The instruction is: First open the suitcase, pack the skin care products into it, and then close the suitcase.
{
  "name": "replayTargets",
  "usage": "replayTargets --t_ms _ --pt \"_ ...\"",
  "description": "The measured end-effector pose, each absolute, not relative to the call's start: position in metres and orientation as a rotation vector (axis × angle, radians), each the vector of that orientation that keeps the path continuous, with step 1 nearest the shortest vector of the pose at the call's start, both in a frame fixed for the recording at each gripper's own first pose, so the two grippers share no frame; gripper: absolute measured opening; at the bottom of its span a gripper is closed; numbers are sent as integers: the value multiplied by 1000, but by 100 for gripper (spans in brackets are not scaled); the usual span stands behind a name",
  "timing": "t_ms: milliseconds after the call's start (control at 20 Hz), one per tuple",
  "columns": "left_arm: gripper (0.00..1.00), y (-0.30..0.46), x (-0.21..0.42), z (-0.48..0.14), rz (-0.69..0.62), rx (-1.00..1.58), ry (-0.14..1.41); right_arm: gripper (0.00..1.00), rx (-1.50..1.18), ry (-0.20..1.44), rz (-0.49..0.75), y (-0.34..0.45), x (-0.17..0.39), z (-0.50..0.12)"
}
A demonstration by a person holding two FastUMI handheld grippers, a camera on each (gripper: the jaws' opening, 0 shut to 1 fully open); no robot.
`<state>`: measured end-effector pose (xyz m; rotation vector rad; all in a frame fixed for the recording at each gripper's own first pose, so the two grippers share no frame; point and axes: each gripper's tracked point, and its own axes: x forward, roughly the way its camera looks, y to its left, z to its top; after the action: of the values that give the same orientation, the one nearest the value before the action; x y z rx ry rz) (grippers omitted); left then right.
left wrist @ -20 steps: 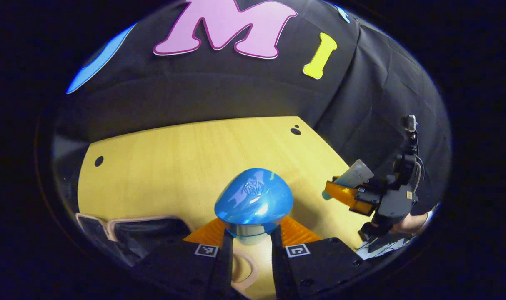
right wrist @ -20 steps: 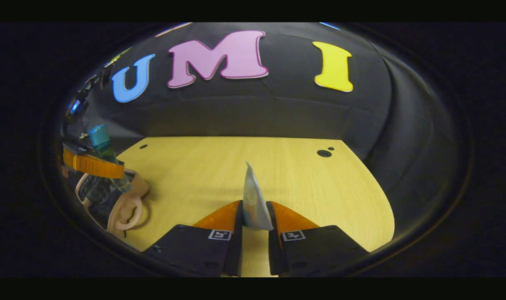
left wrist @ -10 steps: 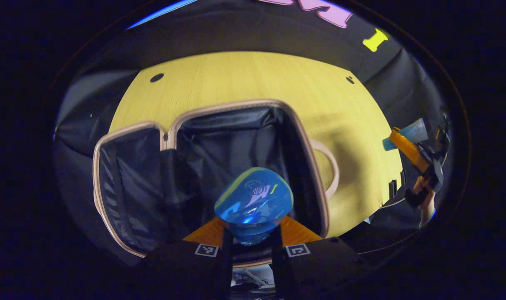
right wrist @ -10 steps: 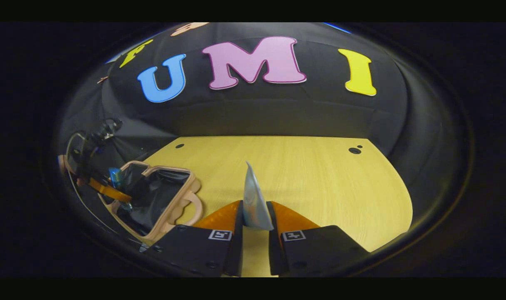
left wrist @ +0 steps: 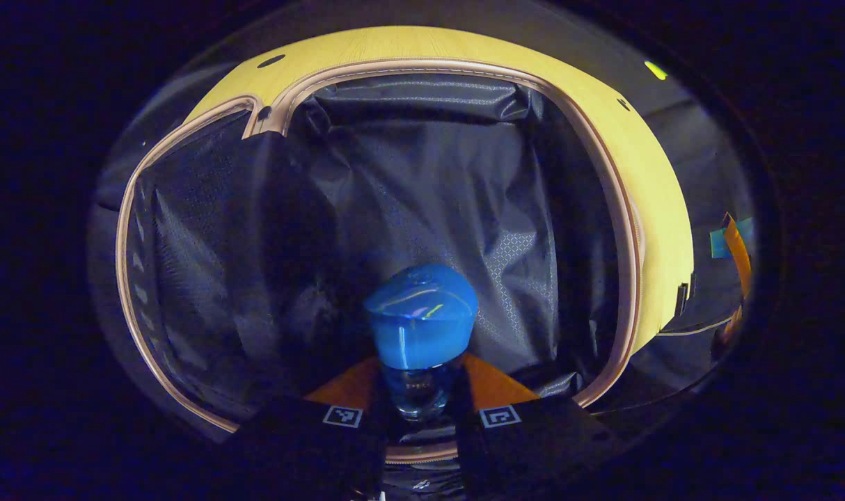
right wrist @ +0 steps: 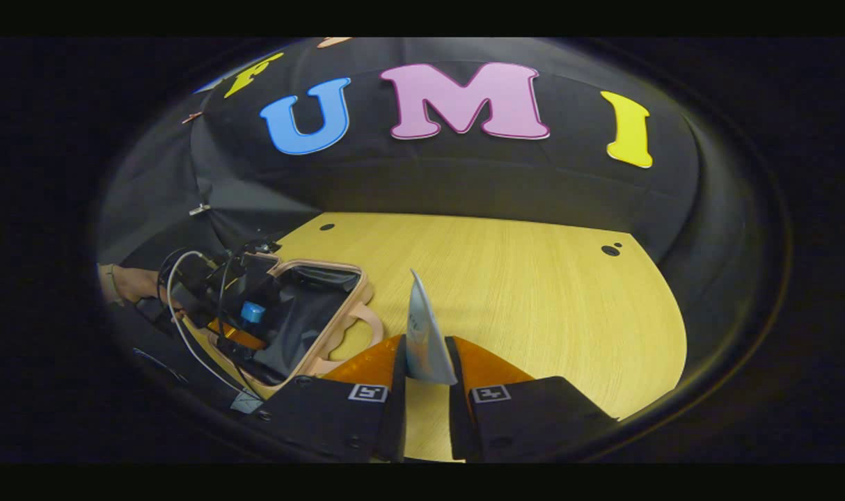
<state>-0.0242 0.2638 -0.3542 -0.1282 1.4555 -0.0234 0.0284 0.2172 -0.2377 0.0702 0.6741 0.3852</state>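
Now the suitcase (left wrist: pixel 624 209) lies open on the wooden table (right wrist: pixel 520 292), dark lining exposed, both halves flat. Left gripper (left wrist: pixel 420 379) hangs over the right-hand compartment, jaws pinching the clear body of a blue-capped bottle (left wrist: pixel 421 320), cap pointing down into the case. Right gripper (right wrist: pixel 426 365) waits over bare table beside the case, jaws pinching a pale flat tube (right wrist: pixel 422 334) upright; it also shows far off at the edge of the left gripper view.

Step in hand, as I judge it: place the bottle. Lower it until it nears the lining, tilt it to lie flat rather than stand on its rounded cap, then release; keep clear of the rim and zipper edge so closing is not blocked. Leave room alongside for the tube.

Versus a second ago: then the left gripper view faced table and wall with the case barely in frame; since then it has tipped down and dropped close over the interior. Right gripper has barely moved, grip unchanged.
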Motion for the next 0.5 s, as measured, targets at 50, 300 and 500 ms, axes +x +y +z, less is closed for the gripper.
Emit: replayTargets --t_ms 50,300,500 --pt "48 264 -24 -356 -20 -138 1452 29 71 684 397 226 25 -238" --pt "55 253 -18 -352 -56 -201 1382 29 92 756 510 279 7 -237" --pt "88 252 -1 -326 -86 -189 1233 29 104 829 603 325 -4 -244"
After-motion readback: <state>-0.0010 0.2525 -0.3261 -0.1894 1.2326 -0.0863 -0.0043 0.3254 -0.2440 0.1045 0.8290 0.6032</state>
